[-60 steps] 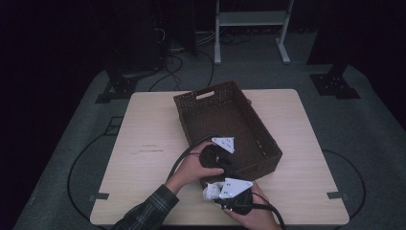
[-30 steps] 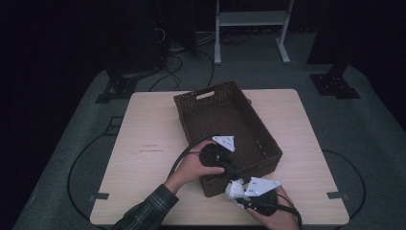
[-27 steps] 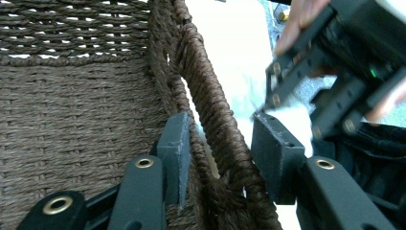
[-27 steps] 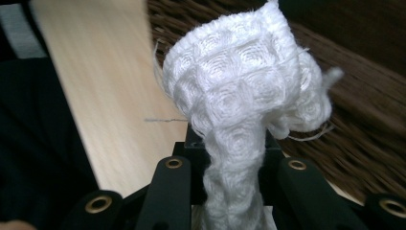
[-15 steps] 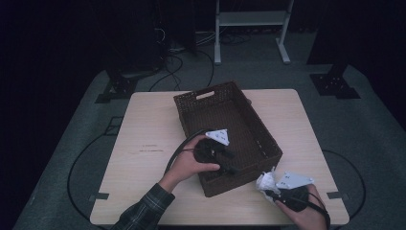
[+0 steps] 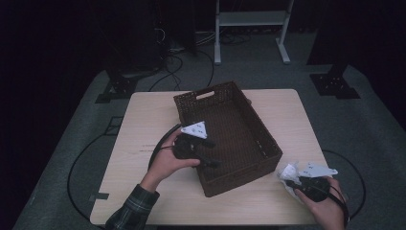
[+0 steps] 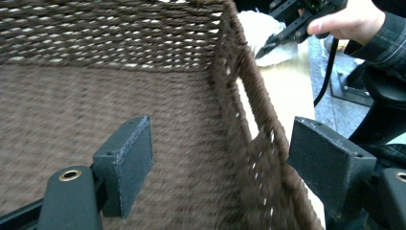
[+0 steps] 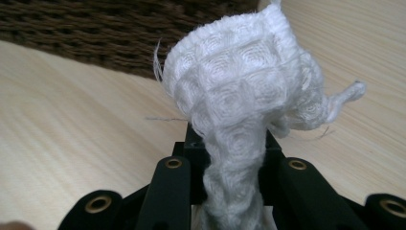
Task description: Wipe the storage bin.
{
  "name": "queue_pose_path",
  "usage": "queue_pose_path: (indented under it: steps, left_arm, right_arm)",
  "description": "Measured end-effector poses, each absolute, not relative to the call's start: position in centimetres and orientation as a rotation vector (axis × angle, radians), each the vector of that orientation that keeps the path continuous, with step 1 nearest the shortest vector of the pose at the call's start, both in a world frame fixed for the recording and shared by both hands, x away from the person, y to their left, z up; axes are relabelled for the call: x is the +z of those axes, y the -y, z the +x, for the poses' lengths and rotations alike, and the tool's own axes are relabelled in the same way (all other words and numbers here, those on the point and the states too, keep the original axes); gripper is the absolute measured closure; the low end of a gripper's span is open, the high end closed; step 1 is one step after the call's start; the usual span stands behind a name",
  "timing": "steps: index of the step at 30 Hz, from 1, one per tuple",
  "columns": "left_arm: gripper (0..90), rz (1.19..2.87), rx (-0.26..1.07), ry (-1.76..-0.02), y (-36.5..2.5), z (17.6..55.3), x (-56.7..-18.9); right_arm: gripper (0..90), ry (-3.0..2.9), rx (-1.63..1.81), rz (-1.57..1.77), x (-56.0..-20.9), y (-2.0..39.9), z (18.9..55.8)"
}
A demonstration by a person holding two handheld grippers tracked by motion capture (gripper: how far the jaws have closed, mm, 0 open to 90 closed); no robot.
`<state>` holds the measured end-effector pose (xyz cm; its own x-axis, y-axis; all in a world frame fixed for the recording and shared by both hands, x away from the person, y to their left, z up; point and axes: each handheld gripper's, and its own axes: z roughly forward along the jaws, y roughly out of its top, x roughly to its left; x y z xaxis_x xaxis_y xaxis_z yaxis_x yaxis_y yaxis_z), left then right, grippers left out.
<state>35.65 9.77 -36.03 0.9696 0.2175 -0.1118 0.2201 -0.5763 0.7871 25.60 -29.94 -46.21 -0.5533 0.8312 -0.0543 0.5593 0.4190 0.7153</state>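
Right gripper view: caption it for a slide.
Right gripper clamps a white cloth above the table, beside the basket.

table: pale wood, rounded corners; stands on grey floor
basket: brown wicker, sits on table, centre-right, set askew; handle slot in far wall
marks: faint dark scuffs, table's left part

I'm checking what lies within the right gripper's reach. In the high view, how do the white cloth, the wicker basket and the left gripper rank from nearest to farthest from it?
1. White cloth: clamped in the jaws of the right gripper, at the table's near right corner.
2. Wicker basket: its near right corner lies just left of the cloth.
3. Left gripper: farthest, at the basket's near left wall, jaws open around it.
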Motion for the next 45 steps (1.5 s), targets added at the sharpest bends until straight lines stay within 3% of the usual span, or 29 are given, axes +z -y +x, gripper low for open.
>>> queue_pose_path:
  steps: [12, 25, 37, 45]
  left_arm:
    - [21.0, 2.167, 0.093, -0.461, -16.2, 35.0, -36.3]
    - [18.5, 2.189, 0.209, -0.62, -21.5, 33.6, -40.0]
    - [18.2, 2.217, 0.207, -0.741, -23.5, 33.4, -44.2]
    - [18.2, 2.253, 0.211, -0.795, -24.3, 33.2, -45.9]
  right_arm:
    - [73.1, -2.212, 0.856, 1.313, -47.0, 32.4, 28.1]
    - [71.9, -2.255, 0.795, 1.319, -48.1, 32.0, 29.7]
    - [45.9, -2.23, 0.866, 1.303, -47.1, 32.1, 29.0]
    - [44.9, -2.159, 0.969, 1.242, -45.2, 32.0, 28.0]
